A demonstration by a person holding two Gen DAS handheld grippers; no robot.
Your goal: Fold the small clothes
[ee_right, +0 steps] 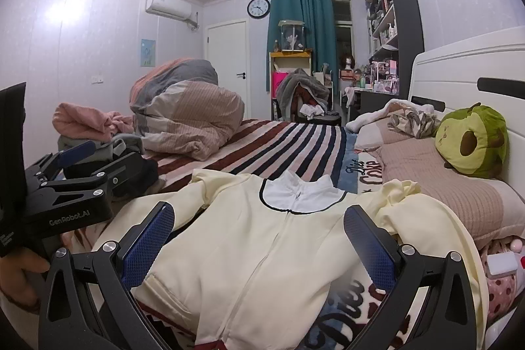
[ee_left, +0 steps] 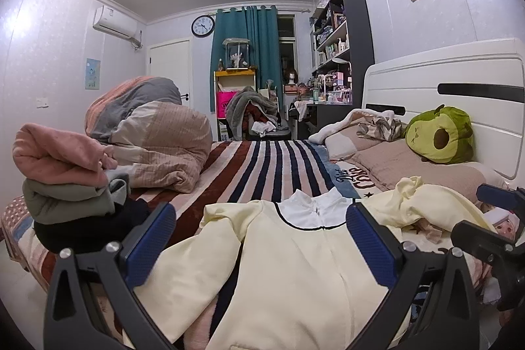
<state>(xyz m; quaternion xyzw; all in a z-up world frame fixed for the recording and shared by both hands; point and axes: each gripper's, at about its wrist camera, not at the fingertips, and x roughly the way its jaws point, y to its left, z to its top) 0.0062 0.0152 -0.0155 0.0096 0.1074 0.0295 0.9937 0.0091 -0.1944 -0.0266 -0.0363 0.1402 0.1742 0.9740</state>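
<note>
A small cream zip jacket (ee_left: 288, 264) with a white collar lies front up on the striped bed blanket, collar pointing away; it also shows in the right wrist view (ee_right: 262, 238). Its right sleeve (ee_left: 436, 202) is bunched up, its left sleeve lies out to the side. My left gripper (ee_left: 262, 238) is open and empty, its blue pads above the jacket's chest. My right gripper (ee_right: 259, 238) is open and empty over the jacket's lower front. The left gripper also shows at the left of the right wrist view (ee_right: 78, 163).
A stack of folded clothes (ee_left: 65, 182) sits at the bed's left edge. A rolled duvet (ee_left: 157, 133) lies behind it. Pillows (ee_left: 410, 166) and a green avocado plush (ee_left: 439, 135) lie by the white headboard (ee_left: 459, 71). Striped blanket (ee_left: 262, 166) stretches beyond the collar.
</note>
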